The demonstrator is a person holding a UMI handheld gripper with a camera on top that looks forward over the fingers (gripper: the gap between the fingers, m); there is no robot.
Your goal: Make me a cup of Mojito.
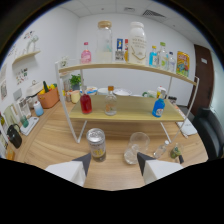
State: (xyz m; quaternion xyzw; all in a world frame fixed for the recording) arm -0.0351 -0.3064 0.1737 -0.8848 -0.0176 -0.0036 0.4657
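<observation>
My gripper (113, 161) hangs open above the wooden table (55, 140), its two pale fingers (80, 167) spread wide with nothing between them. Just ahead of the left finger stands a silver drink can (96, 144). Ahead of the right finger sits a clear empty glass (136, 147). Right of the glass lie a small clear bottle (162, 149) and a little green-topped bottle (175, 151). Behind them a two-tier wooden shelf (125, 111) carries a red bottle (86, 103), a clear bottle (110, 104) and a blue bottle (159, 106).
The top shelf holds a pink bottle (86, 53), a tall glass jar (104, 42), a big white jug (137, 42) and several small bottles. An orange pot (49, 96) stands left of the shelf. A dark chair (207, 130) is at the right.
</observation>
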